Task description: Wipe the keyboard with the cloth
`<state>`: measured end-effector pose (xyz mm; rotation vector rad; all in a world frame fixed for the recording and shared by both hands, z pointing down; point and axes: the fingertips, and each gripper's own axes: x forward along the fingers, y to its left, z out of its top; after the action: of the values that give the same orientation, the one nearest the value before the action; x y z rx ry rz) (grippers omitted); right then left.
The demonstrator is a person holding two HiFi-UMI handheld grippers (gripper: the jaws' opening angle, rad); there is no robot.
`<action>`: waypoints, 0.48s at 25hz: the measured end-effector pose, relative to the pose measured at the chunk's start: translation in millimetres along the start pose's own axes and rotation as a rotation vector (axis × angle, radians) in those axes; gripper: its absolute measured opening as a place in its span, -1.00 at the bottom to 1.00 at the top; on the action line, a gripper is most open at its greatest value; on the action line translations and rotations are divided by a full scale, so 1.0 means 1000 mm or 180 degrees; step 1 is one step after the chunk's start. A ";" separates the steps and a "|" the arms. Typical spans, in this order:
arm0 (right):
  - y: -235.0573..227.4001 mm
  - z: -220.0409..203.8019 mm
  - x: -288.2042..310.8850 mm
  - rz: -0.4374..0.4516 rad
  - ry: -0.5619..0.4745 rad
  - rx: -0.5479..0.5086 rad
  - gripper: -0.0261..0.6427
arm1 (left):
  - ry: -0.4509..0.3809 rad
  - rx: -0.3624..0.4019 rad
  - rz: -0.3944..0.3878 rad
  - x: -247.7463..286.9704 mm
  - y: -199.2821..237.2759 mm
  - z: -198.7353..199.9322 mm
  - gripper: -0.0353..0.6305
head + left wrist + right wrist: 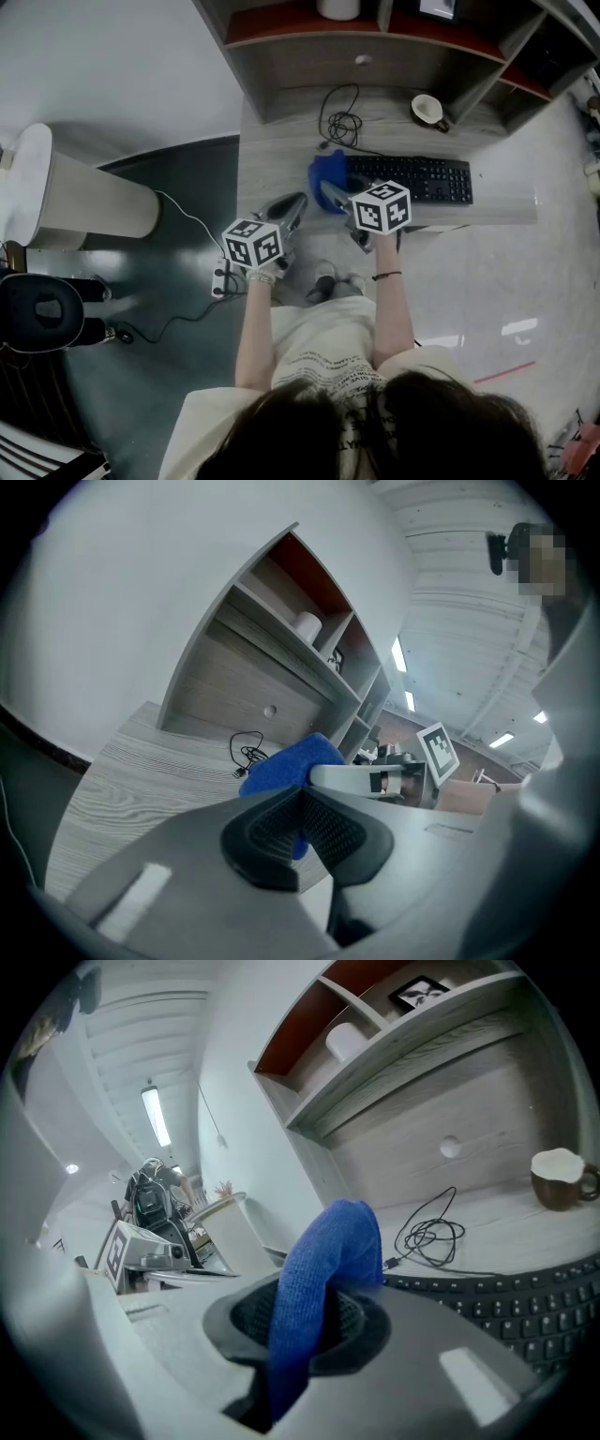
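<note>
Cloth here is a blue, fuzzy rag. It looks light and totally floppy, so it'll drape and bunch rather than hold any shape. It should grip fine with no slip worries, and nothing about it is fragile. Best place to pinch it is a gathered fold, leaving a loose pad hanging out to drag over the keys.

That's pretty much the setup. The right tongs are clamped down on a fold, with the cloth humped up out of the pads and a tail hanging below. From the head view it sits at the left end of the black keyboard on the tabletop, probably touching the edge keys, though the angle makes that hard to confirm.

The left tongs have their pads pressed together with nothing between them. They hover just left of the cloth, off the front edge of the tabletop.
</note>
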<state>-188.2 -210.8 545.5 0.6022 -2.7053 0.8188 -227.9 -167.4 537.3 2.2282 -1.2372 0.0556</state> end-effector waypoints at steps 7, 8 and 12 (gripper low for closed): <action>0.012 0.013 -0.023 0.0167 -0.0145 -0.0072 -0.75 | -0.0252 0.0024 0.0133 -0.009 -0.017 0.008 -0.88; 0.014 0.016 -0.027 0.0201 -0.0174 -0.0093 -0.75 | -0.0293 0.0042 0.0138 -0.010 -0.020 0.010 -0.88; 0.021 0.026 -0.042 0.0359 -0.0295 -0.0214 -0.75 | -0.0433 0.0095 0.0155 -0.016 -0.029 0.019 -0.88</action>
<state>-163.6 -196.6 499.3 0.4882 -2.8607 0.7401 -218.5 -153.0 502.9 2.2590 -1.3712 -0.0600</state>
